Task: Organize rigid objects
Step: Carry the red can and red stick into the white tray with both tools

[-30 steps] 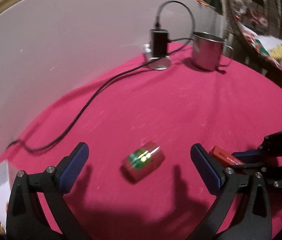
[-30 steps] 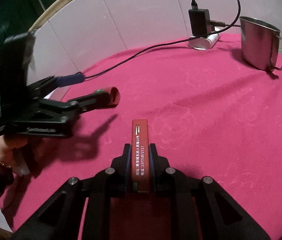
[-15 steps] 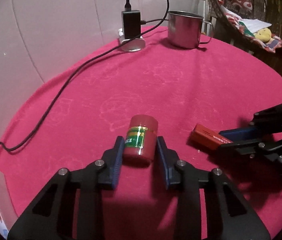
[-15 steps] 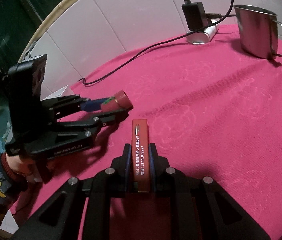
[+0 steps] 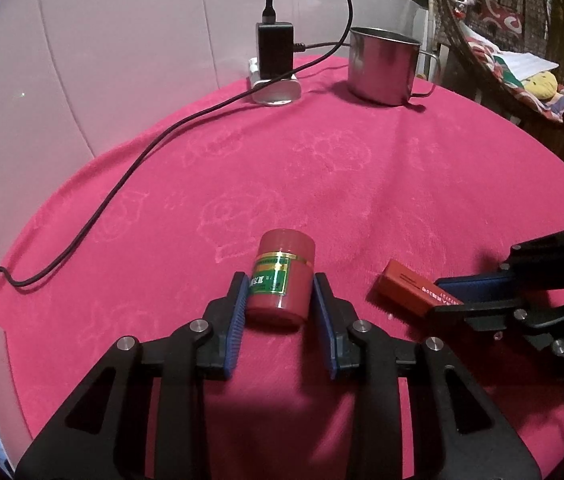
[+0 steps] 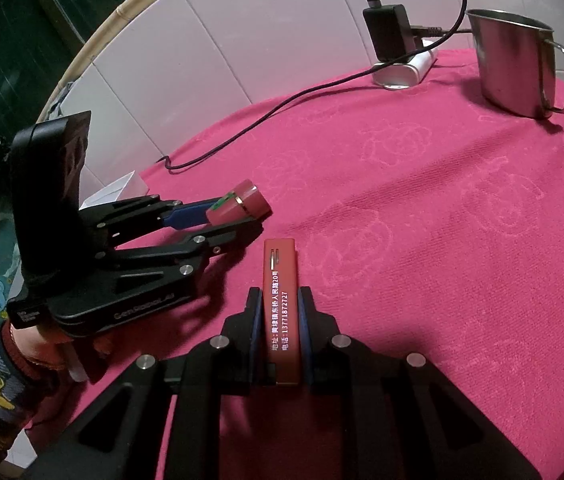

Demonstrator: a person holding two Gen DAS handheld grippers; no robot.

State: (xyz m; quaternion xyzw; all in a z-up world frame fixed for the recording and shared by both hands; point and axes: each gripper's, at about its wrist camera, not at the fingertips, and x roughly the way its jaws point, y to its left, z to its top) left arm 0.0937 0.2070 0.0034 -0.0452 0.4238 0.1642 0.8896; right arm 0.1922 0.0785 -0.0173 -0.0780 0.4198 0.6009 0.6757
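The left tongs [image 5: 280,304] clench a red jar [image 5: 282,280] lying at 6 o'clock on the pink-covered table [image 5: 321,184]. The right tongs [image 6: 280,312] clench a red lighter [image 6: 280,300], at 3 o'clock of the jar. A steel mug [image 5: 383,66] stands at 12 o'clock.

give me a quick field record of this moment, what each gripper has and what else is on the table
surface: round table with pink cloth
left gripper: shut on red jar with green label, jar lying along the fingers
right gripper: shut on red lighter with white print, far end sticking out past the fingertips
far edge: steel mug, handle to the right
beside mug, left: black charger plugged into white power strip
cable: black, runs from the charger area to the left edge of the cloth
backdrop: white tiled wall
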